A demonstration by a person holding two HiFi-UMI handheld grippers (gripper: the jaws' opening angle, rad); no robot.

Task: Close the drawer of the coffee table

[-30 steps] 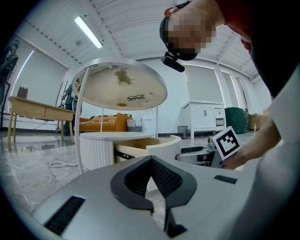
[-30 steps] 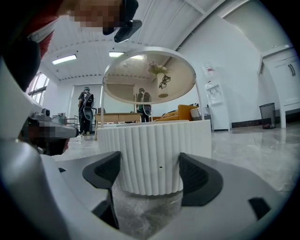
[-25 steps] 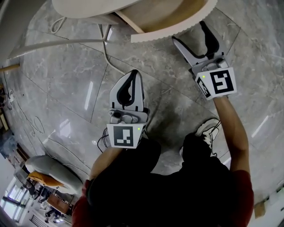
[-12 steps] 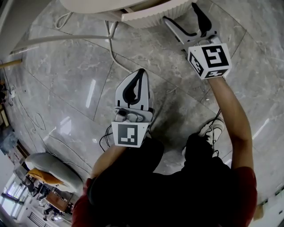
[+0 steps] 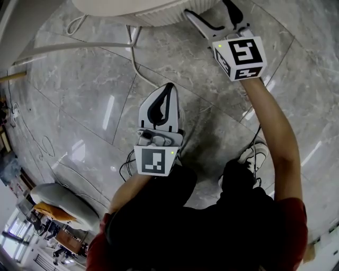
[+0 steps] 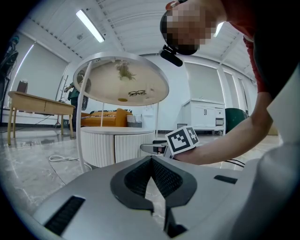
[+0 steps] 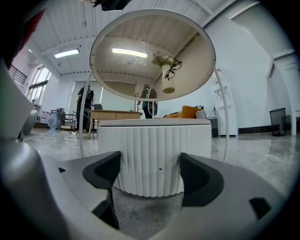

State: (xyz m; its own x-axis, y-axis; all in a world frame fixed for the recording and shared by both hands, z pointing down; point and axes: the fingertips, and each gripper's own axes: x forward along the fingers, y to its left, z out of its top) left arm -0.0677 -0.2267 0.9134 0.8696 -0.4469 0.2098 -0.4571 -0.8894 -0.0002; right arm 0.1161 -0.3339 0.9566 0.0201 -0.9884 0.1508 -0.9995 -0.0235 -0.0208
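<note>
- Where it meets the coffee table [image 5: 132, 8], the ribbed white drawer [image 6: 131, 149] sits flush.
- Right gripper [image 7: 150, 172], fingers wide, faces it; left gripper [image 6: 151, 161], fingers together, hangs over open floor [image 5: 79, 95].

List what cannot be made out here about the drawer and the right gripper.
- Right gripper view: whether the open right gripper touches the drawer cannot be told.
- Head view: the top edge cuts off the coffee table, so whether the drawer is fully shut is unseen.
</note>
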